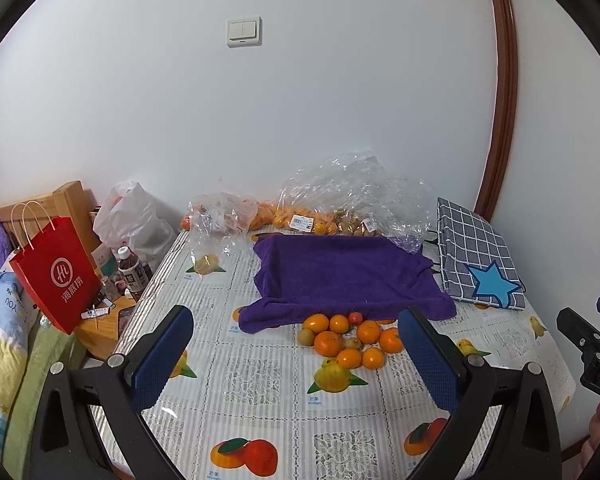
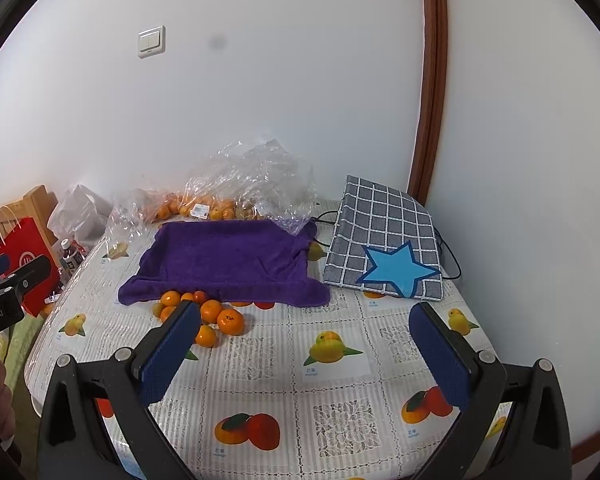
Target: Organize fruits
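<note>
A heap of several small oranges (image 1: 350, 338) with a few greenish-brown fruits (image 1: 306, 337) lies on the table in front of a purple towel (image 1: 340, 276). The same heap (image 2: 214, 316) and towel (image 2: 228, 260) show in the right wrist view. My left gripper (image 1: 296, 356) is open and empty, held above the table just short of the heap. My right gripper (image 2: 304, 352) is open and empty, to the right of the heap; its left finger hides part of the heap.
Clear plastic bags (image 1: 340, 196) with more oranges lie at the wall behind the towel. A checked grey bag with a blue star (image 1: 480, 260) lies at the right. A red paper bag (image 1: 56, 276), bottles (image 1: 130, 270) and a bedside stand sit left of the table.
</note>
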